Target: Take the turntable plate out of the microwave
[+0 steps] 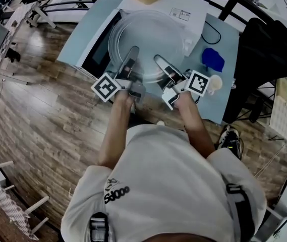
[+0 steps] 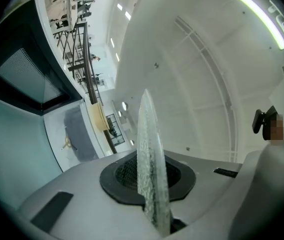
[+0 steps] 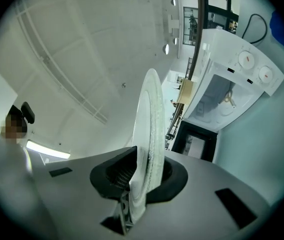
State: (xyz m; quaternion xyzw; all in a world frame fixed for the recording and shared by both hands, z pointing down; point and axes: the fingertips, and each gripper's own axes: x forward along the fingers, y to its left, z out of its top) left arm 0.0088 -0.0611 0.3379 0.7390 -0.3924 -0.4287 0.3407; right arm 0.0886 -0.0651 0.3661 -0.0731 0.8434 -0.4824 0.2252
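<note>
Both claws are clamped on the glass turntable plate (image 1: 151, 42): left gripper (image 1: 132, 54) and right gripper (image 1: 159, 62) each pinch its near rim. The plate hangs out in the open above the white microwave (image 1: 191, 6), whose door (image 1: 99, 47) is open. The label (image 1: 179, 14) on the microwave's top is too small to read.

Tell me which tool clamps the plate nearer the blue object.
The right tool: it clamps the glass turntable plate toward the blue object; the left tool grips farther away.
</note>
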